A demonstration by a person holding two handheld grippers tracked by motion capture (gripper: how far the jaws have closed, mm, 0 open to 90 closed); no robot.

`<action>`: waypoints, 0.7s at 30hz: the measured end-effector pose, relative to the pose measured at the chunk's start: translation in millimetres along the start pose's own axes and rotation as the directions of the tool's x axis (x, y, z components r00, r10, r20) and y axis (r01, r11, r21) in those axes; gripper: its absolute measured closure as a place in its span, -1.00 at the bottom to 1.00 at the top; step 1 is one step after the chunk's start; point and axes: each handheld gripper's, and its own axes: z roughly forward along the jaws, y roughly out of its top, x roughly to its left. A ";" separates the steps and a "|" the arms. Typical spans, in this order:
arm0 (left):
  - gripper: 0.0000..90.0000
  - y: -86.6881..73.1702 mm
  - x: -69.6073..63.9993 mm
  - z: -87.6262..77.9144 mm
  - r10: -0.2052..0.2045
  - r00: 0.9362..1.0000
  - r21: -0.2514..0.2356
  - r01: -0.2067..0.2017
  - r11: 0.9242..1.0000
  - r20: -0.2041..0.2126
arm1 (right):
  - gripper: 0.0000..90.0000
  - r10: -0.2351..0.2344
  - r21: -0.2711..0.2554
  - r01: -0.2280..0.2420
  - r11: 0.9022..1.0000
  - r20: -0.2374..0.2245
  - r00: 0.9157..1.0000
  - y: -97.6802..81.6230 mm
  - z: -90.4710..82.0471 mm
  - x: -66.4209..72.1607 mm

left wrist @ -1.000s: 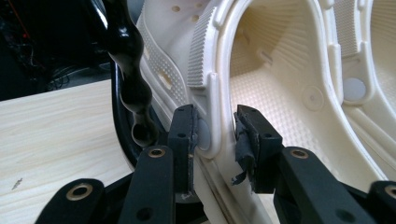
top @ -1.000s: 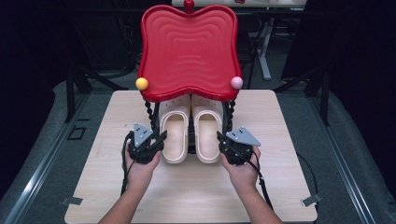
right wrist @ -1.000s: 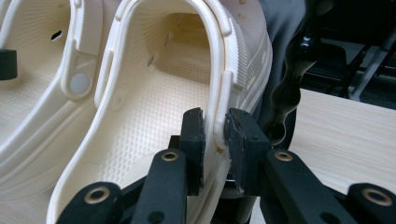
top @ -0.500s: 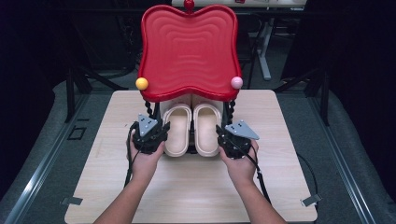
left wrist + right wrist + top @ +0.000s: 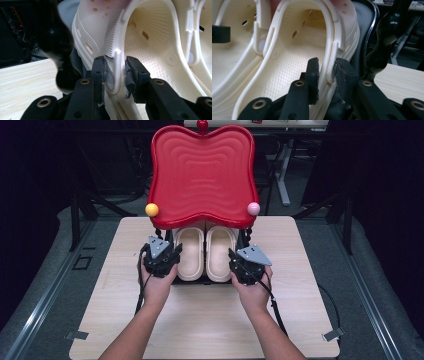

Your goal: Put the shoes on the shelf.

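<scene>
Two cream clogs sit side by side at the middle of the high view, toes tucked under a red tray-like shelf [image 5: 202, 175] on the bench [image 5: 100, 320]. The left clog [image 5: 189, 252] has its outer rim between the left tool [image 5: 115, 71] jaws, pads close on the rim, seemingly pinching it. The right clog [image 5: 220, 251] rim stands between the right tool [image 5: 326, 75] jaws, which have just been opening, one pad off it. The step looks like placing the pair; next, both tools need to let go and back away.
</scene>
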 end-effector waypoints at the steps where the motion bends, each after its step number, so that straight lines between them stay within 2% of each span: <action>1: 0.52 -0.9 1.1 -0.7 -0.003 1.000 -0.001 0.003 1.000 0.009 | 0.56 0.001 0.008 -0.001 1.000 -0.004 1.000 -0.2 0.4 -0.4; 5: 0.48 -1.6 -0.1 -2.2 -0.009 1.000 -0.003 0.009 1.000 0.012 | 0.47 0.012 0.024 -0.012 1.000 -0.018 1.000 -2.4 1.0 -3.3; 9: 0.44 -2.1 0.6 -2.7 -0.015 1.000 0.004 0.015 1.000 0.021 | 0.42 0.001 0.025 0.000 1.000 -0.020 1.000 -3.5 -0.2 -4.8; 21: 0.42 -4.6 -2.2 -5.8 0.000 1.000 0.012 0.000 1.000 0.019 | 0.50 0.012 0.040 -0.011 0.999 -0.030 0.999 -5.1 0.0 -4.0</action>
